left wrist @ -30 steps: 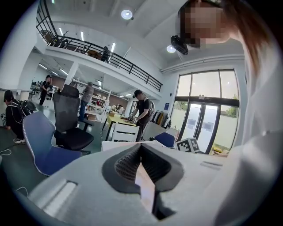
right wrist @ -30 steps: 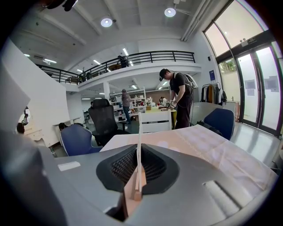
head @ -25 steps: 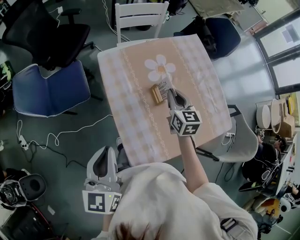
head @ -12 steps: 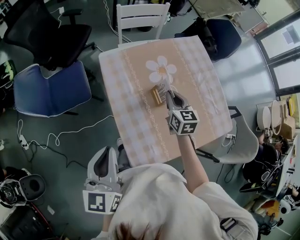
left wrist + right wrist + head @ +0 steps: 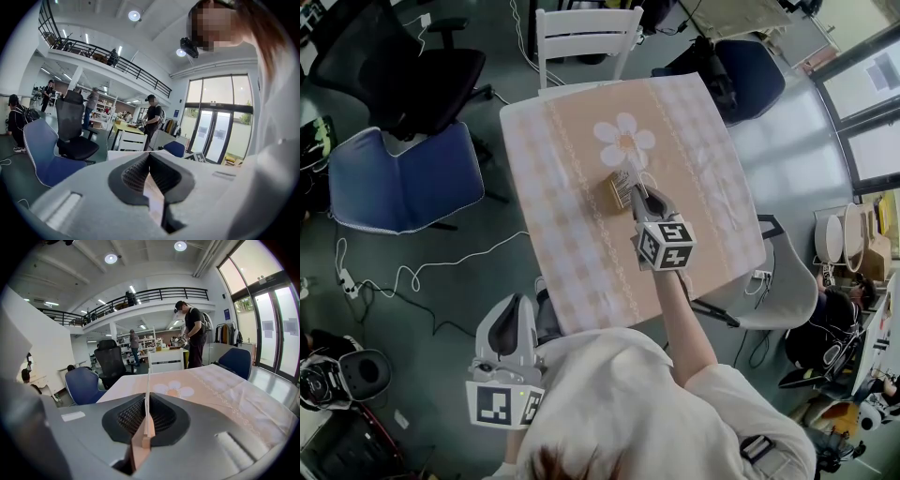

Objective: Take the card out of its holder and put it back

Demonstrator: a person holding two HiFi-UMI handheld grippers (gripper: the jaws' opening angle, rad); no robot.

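Note:
A small wooden card holder (image 5: 613, 192) lies on the checked tablecloth (image 5: 572, 244), just below its flower print. My right gripper (image 5: 639, 195) is right beside the holder, shut on a thin white card (image 5: 625, 177) that stands over it. In the right gripper view the card (image 5: 148, 390) runs edge-on between the pads of my right gripper (image 5: 148, 401), and a tan strip of the holder (image 5: 139, 451) shows below. My left gripper (image 5: 508, 305) hangs off the table by my body. In the left gripper view my left gripper (image 5: 149, 157) is shut, with nothing in it.
A white chair (image 5: 581, 37) stands at the table's far side, a dark blue one (image 5: 750, 66) at its far right and a grey one (image 5: 773, 281) at its right. A blue chair (image 5: 403, 178), a black office chair (image 5: 394, 66) and floor cables (image 5: 412, 272) are left.
My right gripper has sunk a little with the card toward the holder. My left gripper has stayed where it was.

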